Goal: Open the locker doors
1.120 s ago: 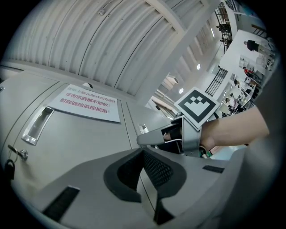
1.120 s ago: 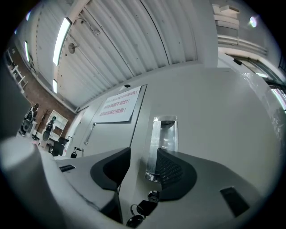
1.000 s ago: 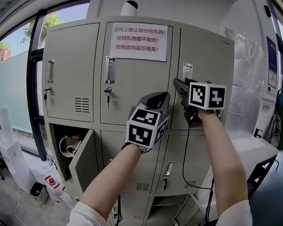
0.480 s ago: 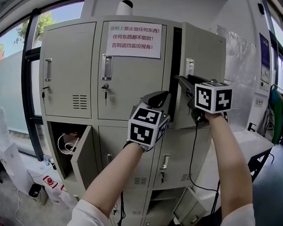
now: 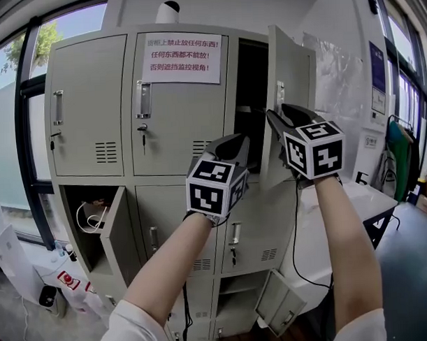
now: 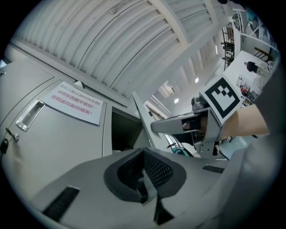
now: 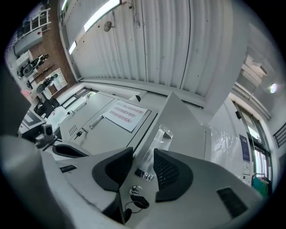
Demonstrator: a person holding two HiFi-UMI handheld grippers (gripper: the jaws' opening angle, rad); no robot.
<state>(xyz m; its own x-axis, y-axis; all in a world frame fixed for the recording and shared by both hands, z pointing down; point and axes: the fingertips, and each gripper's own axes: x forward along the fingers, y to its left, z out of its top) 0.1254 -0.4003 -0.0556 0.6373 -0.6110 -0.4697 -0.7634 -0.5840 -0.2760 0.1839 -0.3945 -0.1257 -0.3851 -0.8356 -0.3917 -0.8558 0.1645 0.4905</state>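
A grey bank of lockers (image 5: 170,119) fills the head view. Its top right door (image 5: 291,80) (image 7: 178,120) stands swung out, and a dark compartment (image 5: 249,95) shows behind it. My right gripper (image 5: 281,118) (image 7: 144,156) holds that door's free edge just below the recessed handle (image 7: 164,133). The edge sits between the pads while the jaws are opening slightly. A key (image 7: 134,192) hangs in the lock beneath. My left gripper (image 5: 230,143) (image 6: 143,154) hovers shut and empty in front of the top middle door.
A paper notice (image 5: 181,57) is taped on the top middle door. A lower left door (image 5: 121,239) and a bottom right door (image 5: 281,307) hang open. A black cable (image 5: 296,247) drops from the right gripper. A white table (image 5: 361,196) stands at the right.
The top right door has swung from nearly shut to wide open, drawn out by my right gripper. The left gripper has stayed about where it was.
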